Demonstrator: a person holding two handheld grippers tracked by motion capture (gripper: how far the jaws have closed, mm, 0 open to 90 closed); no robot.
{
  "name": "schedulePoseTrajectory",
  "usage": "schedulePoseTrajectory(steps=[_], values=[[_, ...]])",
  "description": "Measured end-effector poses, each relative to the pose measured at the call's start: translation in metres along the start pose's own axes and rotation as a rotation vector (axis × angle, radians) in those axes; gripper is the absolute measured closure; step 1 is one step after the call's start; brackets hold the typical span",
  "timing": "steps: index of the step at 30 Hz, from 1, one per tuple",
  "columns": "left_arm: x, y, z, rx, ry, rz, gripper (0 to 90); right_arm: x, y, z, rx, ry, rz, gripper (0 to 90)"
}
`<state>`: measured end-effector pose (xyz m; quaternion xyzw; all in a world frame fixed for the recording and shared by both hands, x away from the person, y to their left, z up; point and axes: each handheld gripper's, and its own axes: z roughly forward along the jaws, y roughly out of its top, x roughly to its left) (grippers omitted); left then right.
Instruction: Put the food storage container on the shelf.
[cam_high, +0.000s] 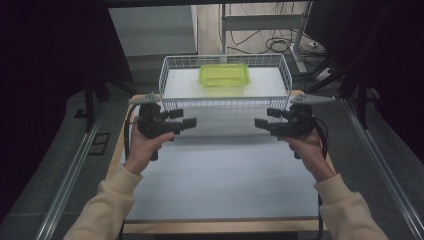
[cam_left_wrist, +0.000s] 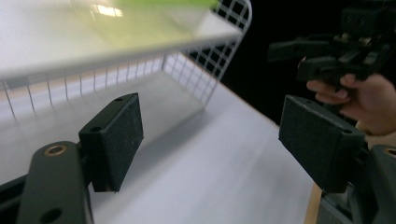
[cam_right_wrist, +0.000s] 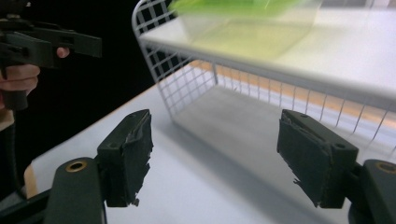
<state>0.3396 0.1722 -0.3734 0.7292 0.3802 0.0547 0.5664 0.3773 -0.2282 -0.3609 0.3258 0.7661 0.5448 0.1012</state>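
On the left of the high view, the left tongs (cam_high: 192, 123) sit in the person's left hand (cam_high: 142, 145), held above the white-topped counter (cam_high: 215, 175) and pointing right toward the middle. Their jaws stand wide apart and released; nothing lies between the black pads (cam_left_wrist: 116, 137), and in the left gripper view only the bare counter surface shows in the gap. They touch nothing. Just beyond them, on the far part of the counter, stands the white wire basket (cam_high: 170, 80), its near wall close to both tongs but apart from them. Inside the basket, toward its far middle, rests the translucent yellow-green rectangular plastic container (cam_high: 224, 75), lying flat on the basket's white floor. In both gripper views the container appears as a blurred green shape at the top, above the basket's rim and well away from the pads. On the right, the right tongs (cam_high: 257, 123) are held in the right hand (cam_high: 307, 145), pointing left so that the two tools face each other across a gap over the counter, near the basket's front. Their jaws are likewise spread wide and released, the worn black pads (cam_right_wrist: 128, 154) empty, with only the counter and the basket's wire corner seen between them. Both cream sleeves (cam_high: 105, 205) come in from the near edge.
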Motion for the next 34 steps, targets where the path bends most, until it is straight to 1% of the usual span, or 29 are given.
schedulePoseTrajectory(steps=[1,2,3,4,5,6,7,8,9,10,11,14,15,16,17,18,19,20,21,23,24,25,26,27,28,29,34], values=[[-0.004,-0.018,0.000,0.013,-0.004,-0.003,21.4,0.006,-0.018,-0.006,0.003,0.010,-0.008,25.0],[-0.004,-0.018,0.000,0.013,-0.004,-0.003,21.4,0.006,-0.018,-0.006,0.003,0.010,-0.008,25.0],[-0.006,-0.036,-0.001,0.028,-0.004,-0.009,21.3,0.011,-0.035,-0.011,0.002,0.022,-0.004,24.3],[-0.006,-0.036,-0.001,0.028,-0.004,-0.009,21.3,0.011,-0.035,-0.011,0.002,0.022,-0.004,24.3],[-0.007,-0.046,-0.002,0.031,-0.005,-0.009,21.3,0.015,-0.051,-0.016,-0.003,0.035,0.003,23.9],[-0.008,-0.059,-0.002,0.038,0.006,-0.009,21.3,0.017,-0.056,-0.017,-0.003,0.039,0.006,23.9],[-0.009,-0.067,-0.003,0.043,0.010,-0.010,21.3,0.018,-0.064,-0.019,-0.006,0.045,0.010,23.7],[-0.009,-0.067,-0.003,0.043,0.010,-0.010,21.4,0.018,-0.064,-0.019,-0.006,0.045,0.010,23.7],[-0.009,-0.081,-0.002,0.057,0.004,-0.019,21.3,0.020,-0.080,-0.021,0.006,0.044,0.018,23.1],[-0.009,-0.081,-0.002,0.057,0.004,-0.019,21.3,0.020,-0.080,-0.021,0.006,0.044,0.018,23.1],[-0.009,-0.089,-0.002,0.066,0.005,-0.023,21.3,0.020,-0.085,-0.021,0.013,0.040,0.019,22.8],[-0.008,-0.106,0.000,0.094,0.005,-0.032,21.3,0.022,-0.106,-0.022,0.048,0.015,0.000,22.6],[-0.008,-0.114,0.001,0.106,0.008,-0.040,21.3,0.022,-0.117,-0.020,0.071,0.015,0.005,22.3],[-0.008,-0.118,0.002,0.117,0.014,-0.042,21.3,0.022,-0.117,-0.020,0.071,0.015,0.005,22.3],[-0.007,-0.125,0.004,0.134,0.018,-0.043,21.2,0.022,-0.121,-0.019,0.077,0.013,0.004,22.3],[-0.006,-0.133,0.006,0.146,0.027,-0.046,21.1,0.022,-0.129,-0.017,0.083,0.004,0.009,22.3],[-0.005,-0.140,0.008,0.167,0.033,-0.054,21.0,0.022,-0.142,-0.013,0.104,-0.011,0.022,22.3],[-0.005,-0.140,0.008,0.167,0.033,-0.054,20.8,0.022,-0.142,-0.013,0.104,-0.011,0.022,22.3],[-0.005,-0.144,0.010,0.179,0.038,-0.053,20.8,0.021,-0.146,-0.011,0.114,-0.014,0.026,22.3],[-0.006,-0.148,0.012,0.187,0.045,-0.050,20.8,0.020,-0.153,-0.006,0.151,-0.019,0.027,21.3],[-0.007,-0.149,0.013,0.192,0.049,-0.042,20.7,0.019,-0.153,-0.005,0.155,-0.017,0.024,21.0],[-0.007,-0.150,0.013,0.189,0.051,-0.037,20.7,0.019,-0.152,-0.005,0.144,-0.017,0.021,21.0],[-0.007,-0.150,0.013,0.189,0.051,-0.037,20.7,0.019,-0.152,-0.005,0.144,-0.017,0.021,21.0],[-0.008,-0.150,0.013,0.187,0.053,-0.035,20.6,0.020,-0.152,-0.006,0.124,-0.024,0.008,21.0],[-0.008,-0.150,0.013,0.187,0.053,-0.035,20.6,0.020,-0.152,-0.006,0.124,-0.024,0.008,21.0],[-0.007,-0.150,0.013,0.186,0.056,-0.034,20.6,0.021,-0.152,-0.008,0.118,-0.033,-0.002,21.0],[-0.004,-0.153,0.015,0.191,0.070,-0.034,20.3,0.021,-0.152,-0.009,0.104,-0.036,-0.014,20.9]])
